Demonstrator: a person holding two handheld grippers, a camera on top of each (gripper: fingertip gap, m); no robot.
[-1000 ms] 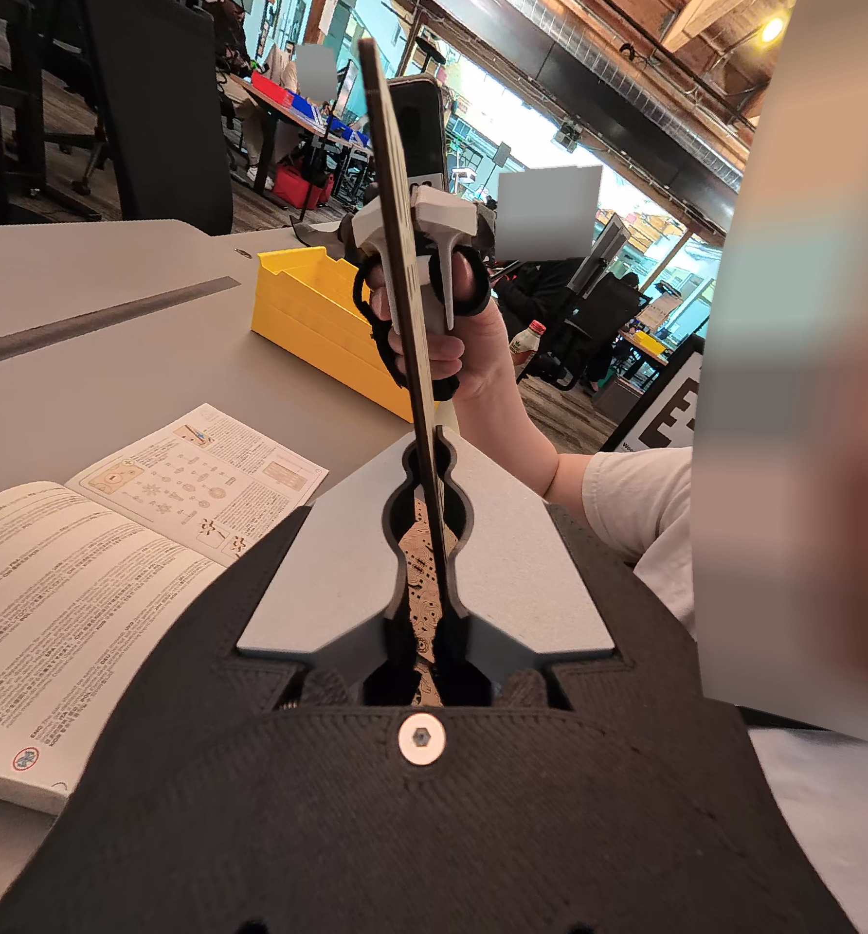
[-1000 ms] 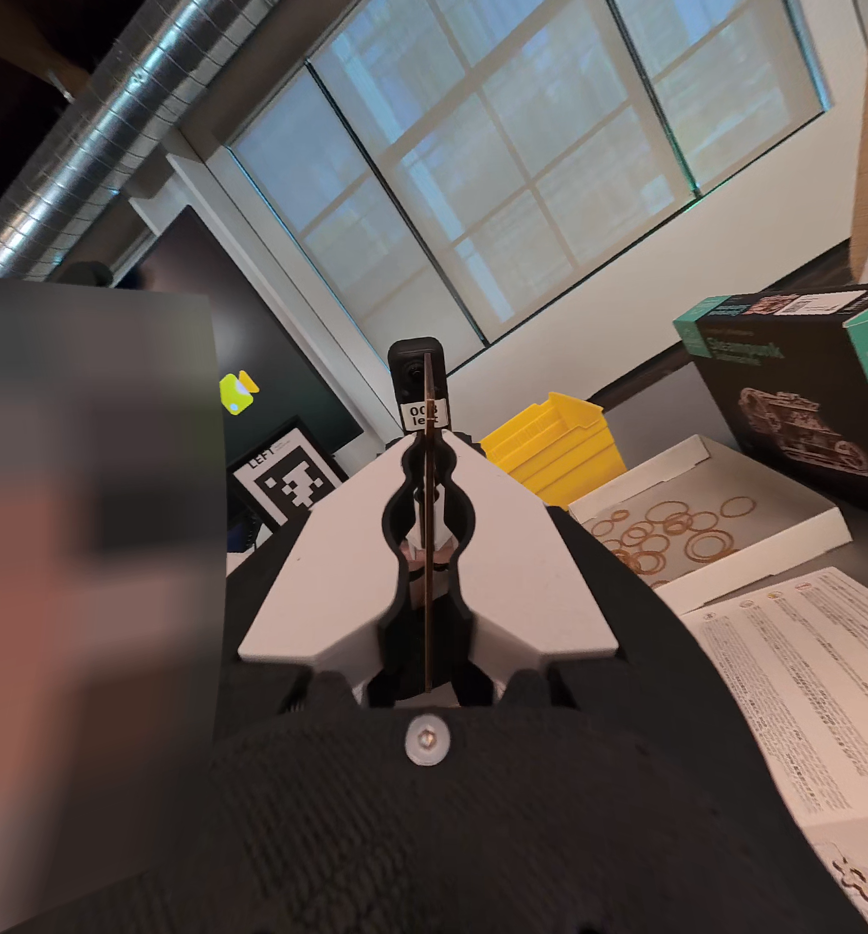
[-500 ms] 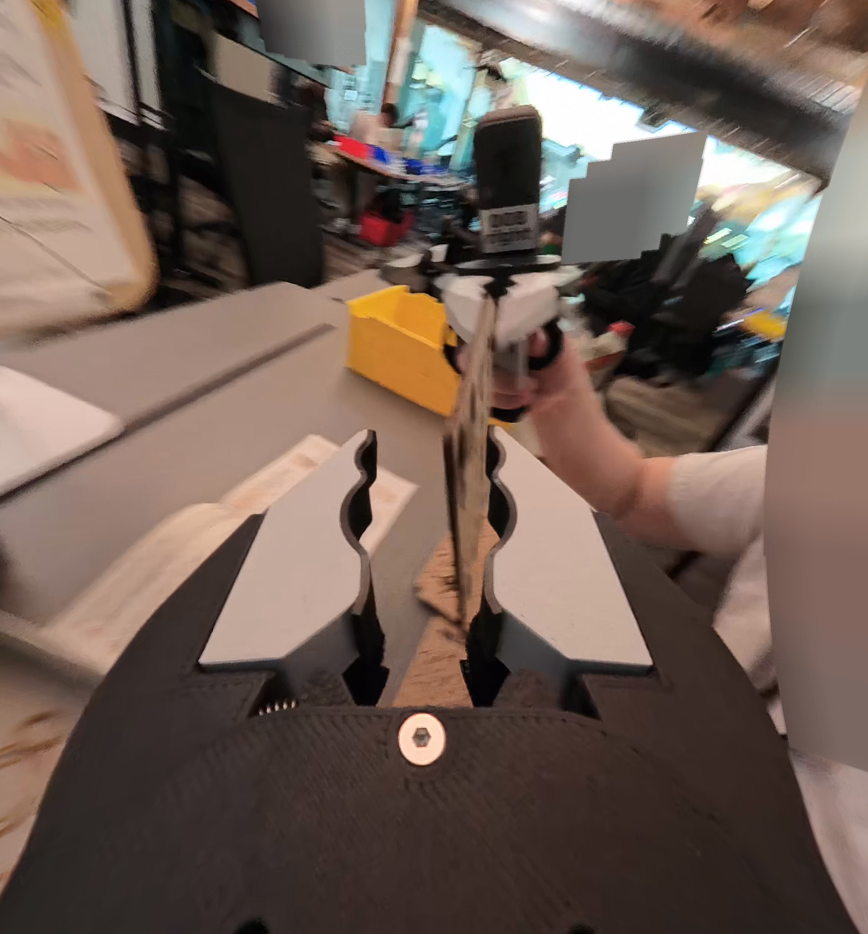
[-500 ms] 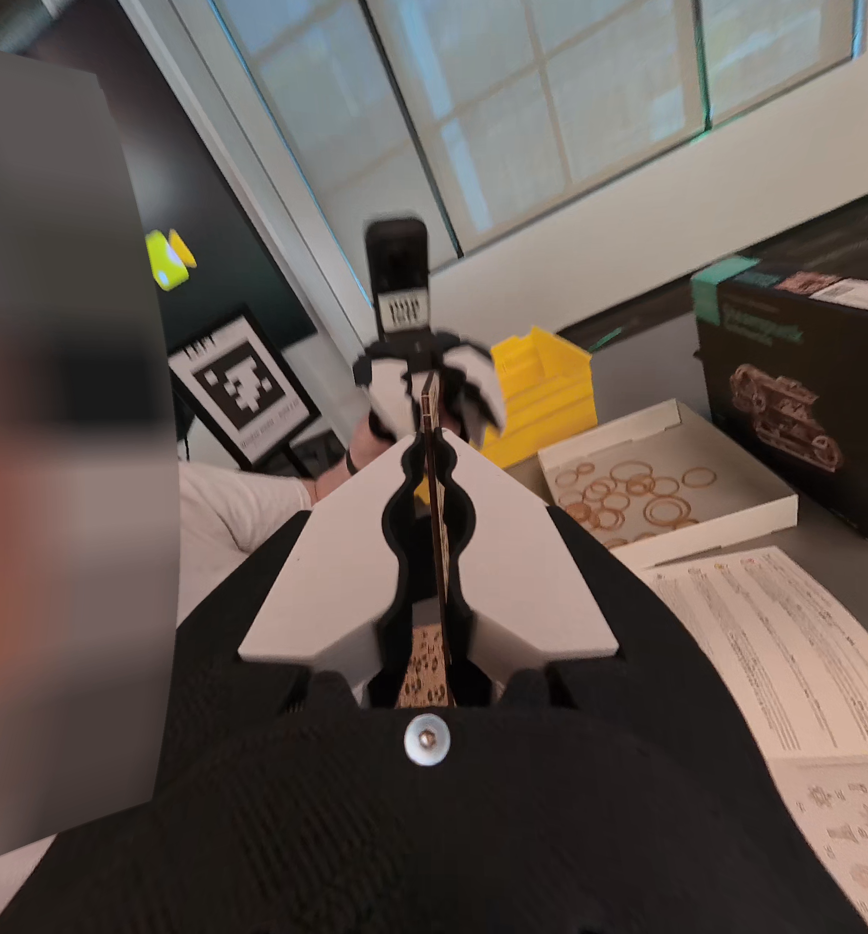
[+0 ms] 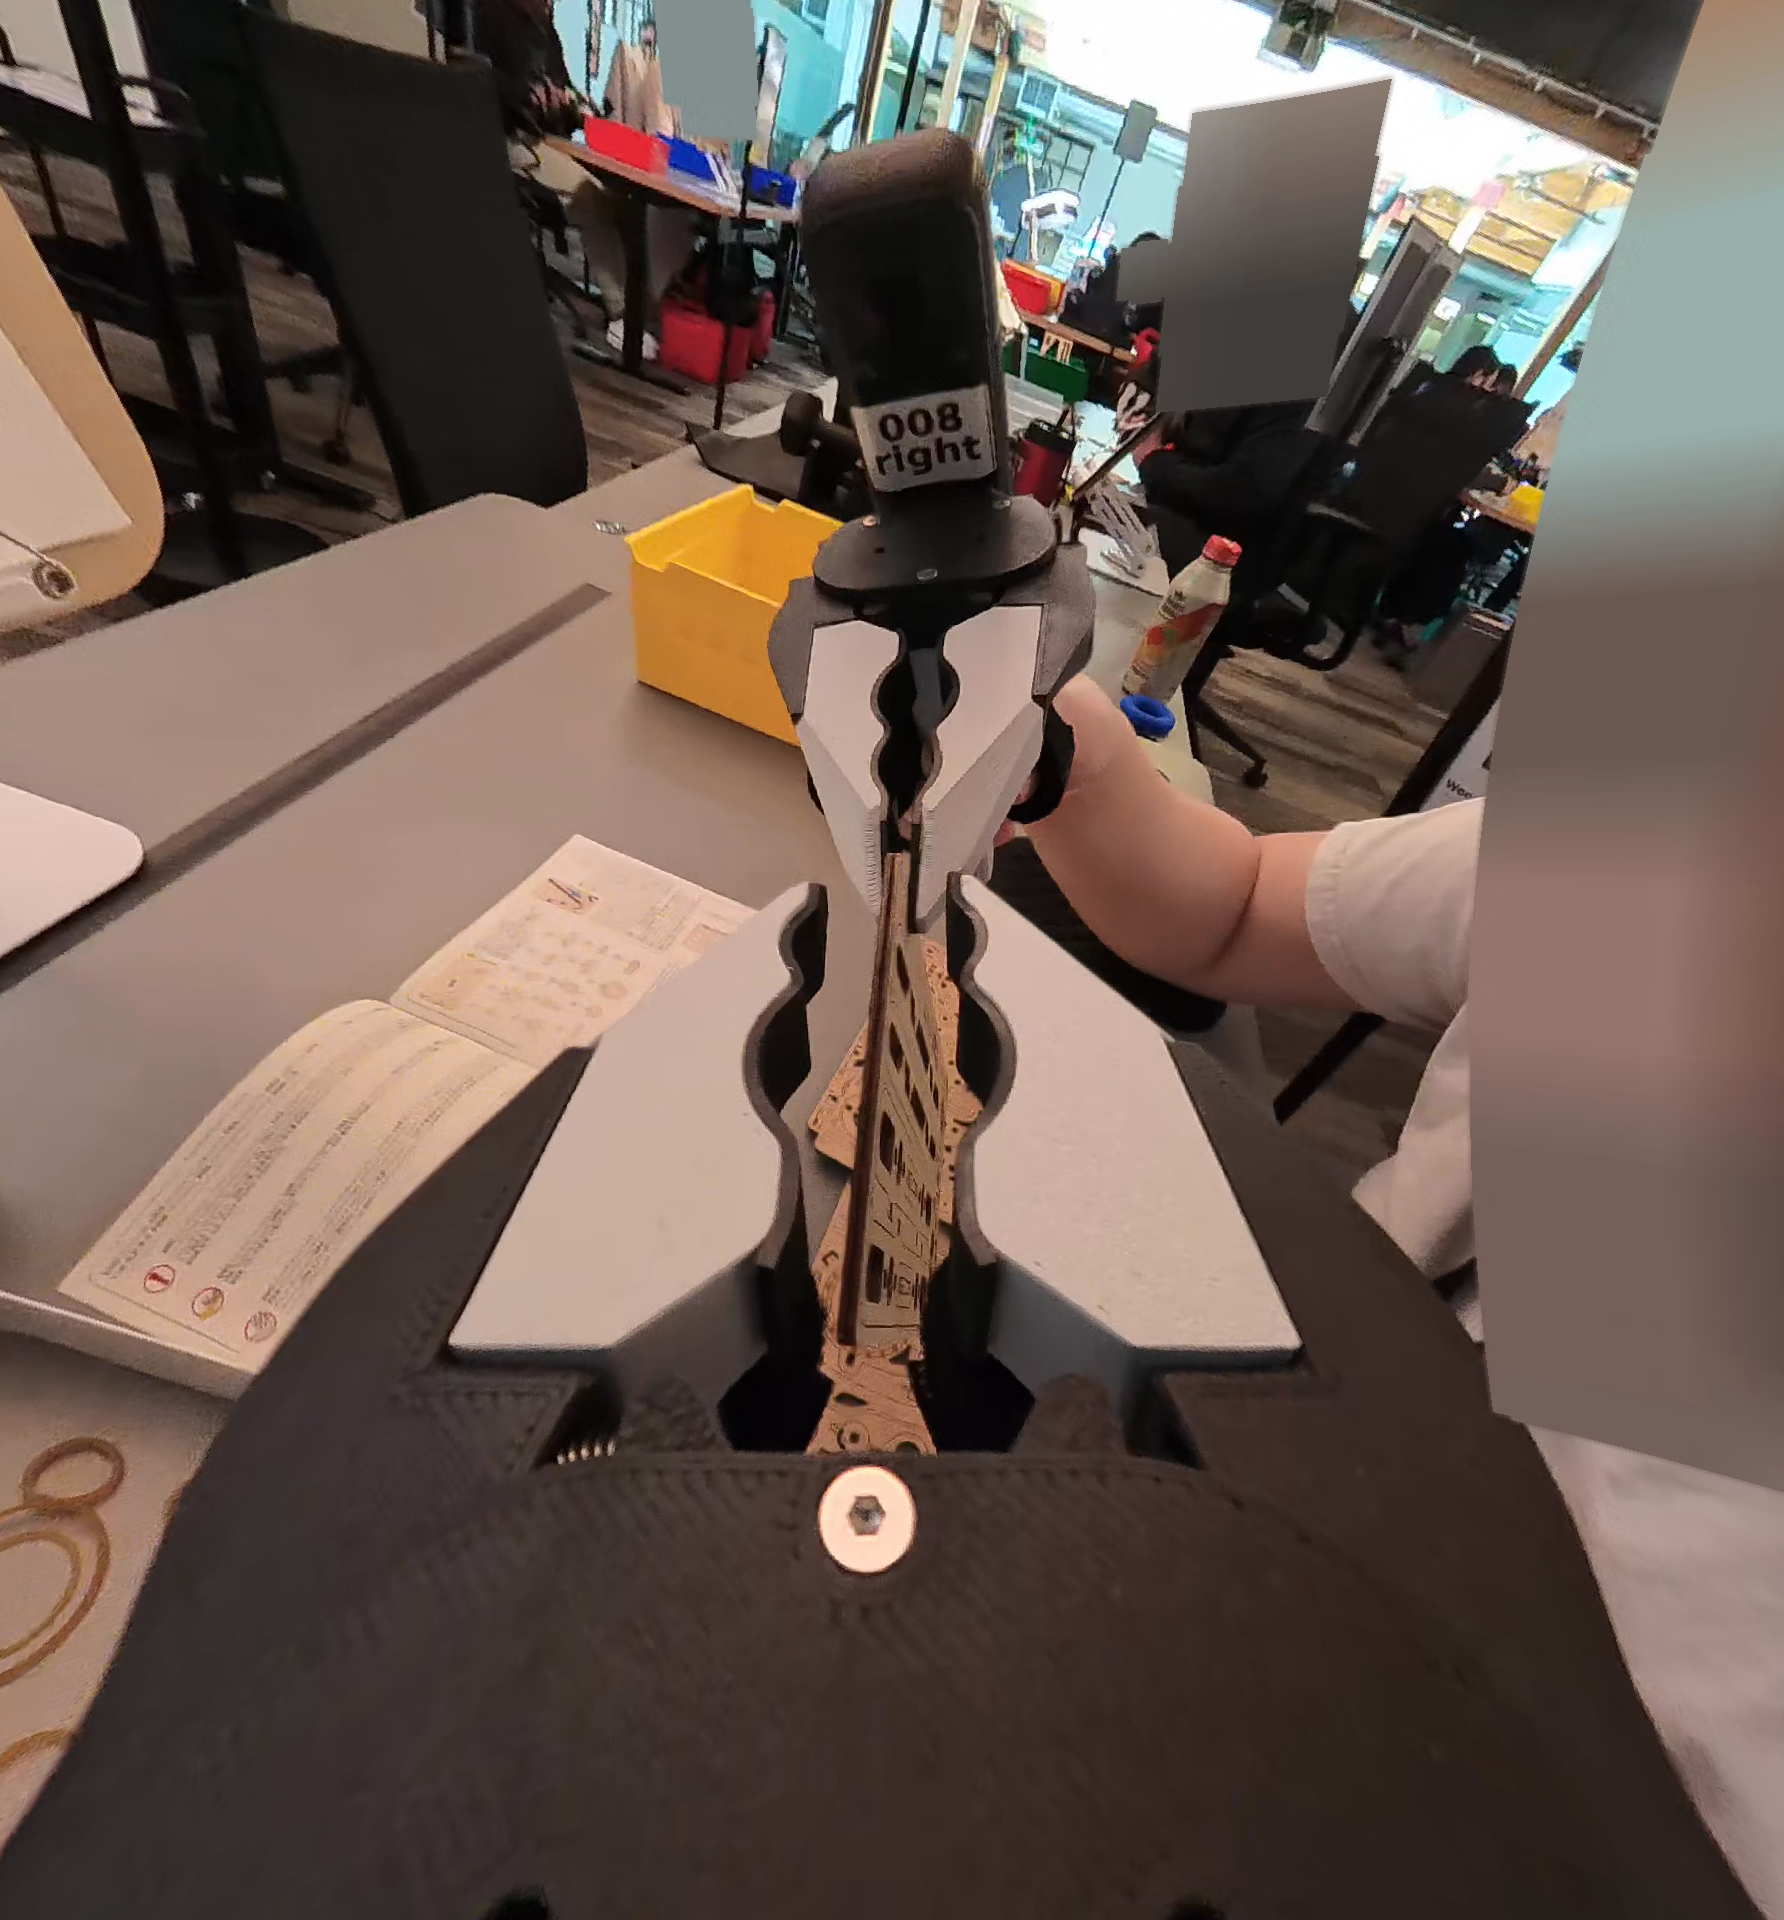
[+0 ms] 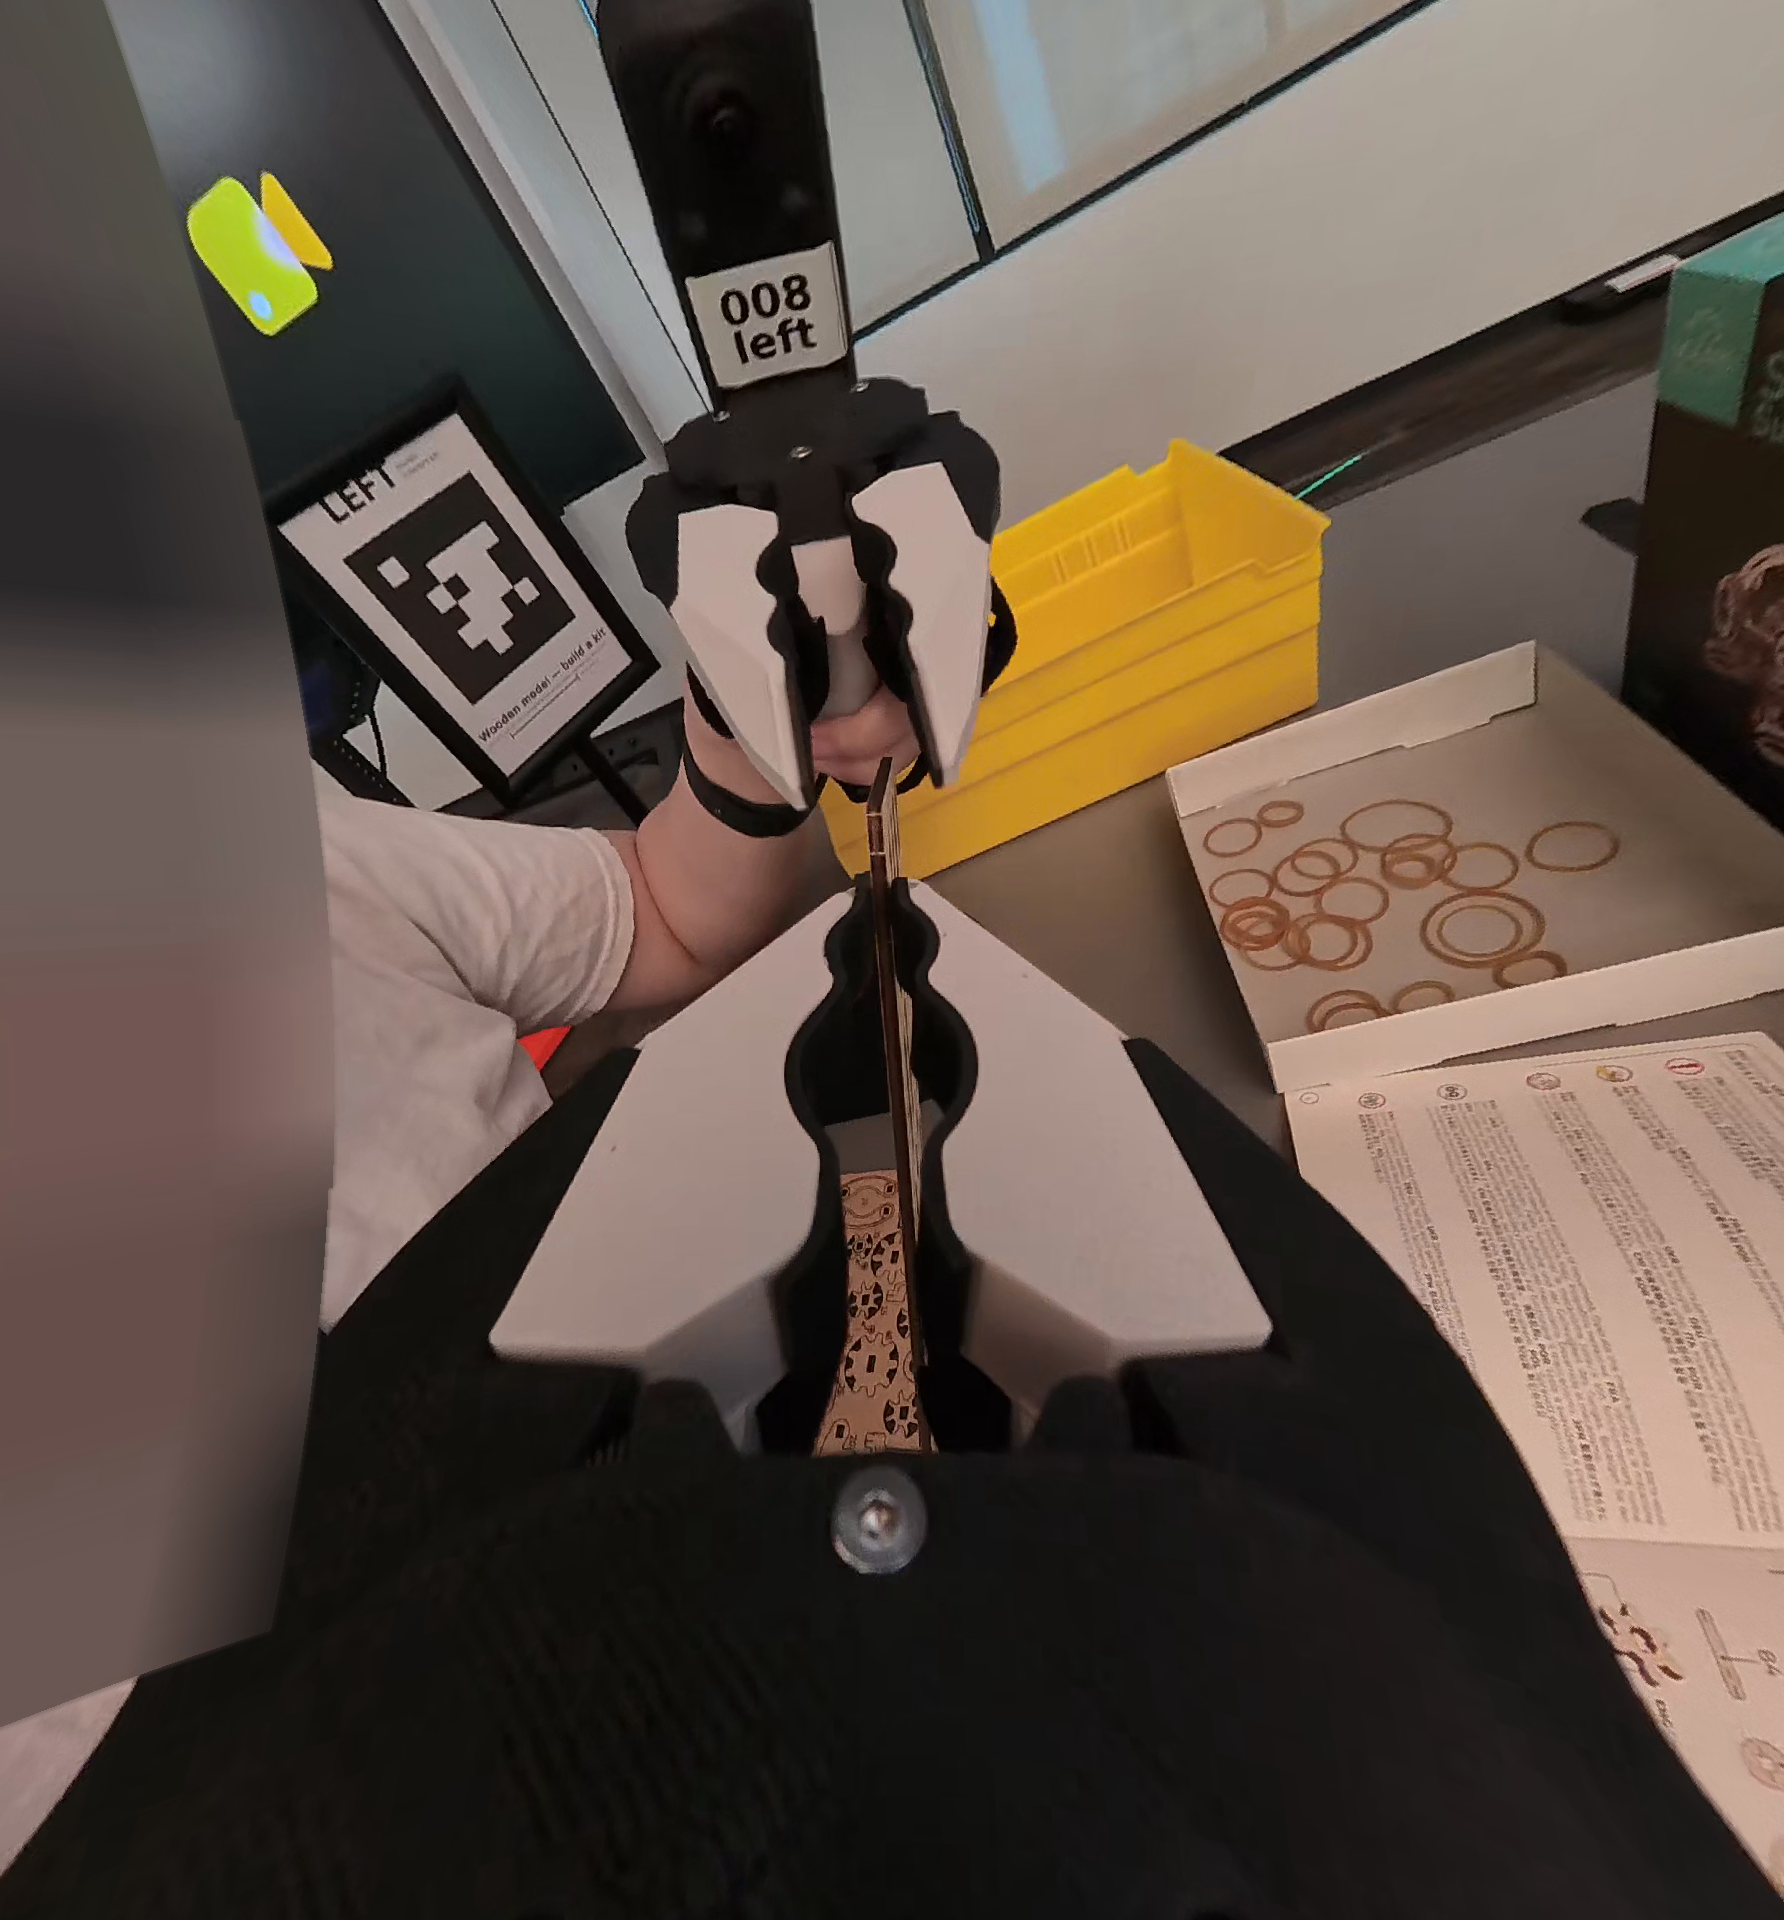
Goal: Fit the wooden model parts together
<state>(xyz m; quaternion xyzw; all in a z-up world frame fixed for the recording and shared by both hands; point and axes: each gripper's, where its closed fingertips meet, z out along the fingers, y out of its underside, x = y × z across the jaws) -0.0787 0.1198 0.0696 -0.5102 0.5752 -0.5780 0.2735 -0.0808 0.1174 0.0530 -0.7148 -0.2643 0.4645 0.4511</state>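
Observation:
A thin laser-cut wooden sheet (image 5: 893, 1101) stands edge-on between the two grippers, which face each other above the grey table (image 5: 327, 748). My right gripper (image 6: 883, 888) is shut on the sheet (image 6: 893, 1039). In the left wrist view this gripper (image 5: 898, 862) clamps the sheet's far end. My left gripper (image 5: 888, 894) is open, its jaws on either side of the sheet without pinching it. In the right wrist view the left gripper (image 6: 867, 784) shows open just beyond the sheet's top edge.
A yellow bin (image 5: 706, 623) (image 6: 1158, 644) stands behind the grippers. An open instruction booklet (image 5: 348, 1143) (image 6: 1594, 1299) lies on the table. A white tray (image 6: 1542, 1013) holds several rubber bands (image 6: 1387, 894). A dark kit box (image 6: 1761, 540) stands at the right edge. The tips of both grippers are at nearly the same place.
My left gripper was shut on the sheet a second ago and has opened. My right gripper keeps hold of it. Both grippers have tilted down toward the table.

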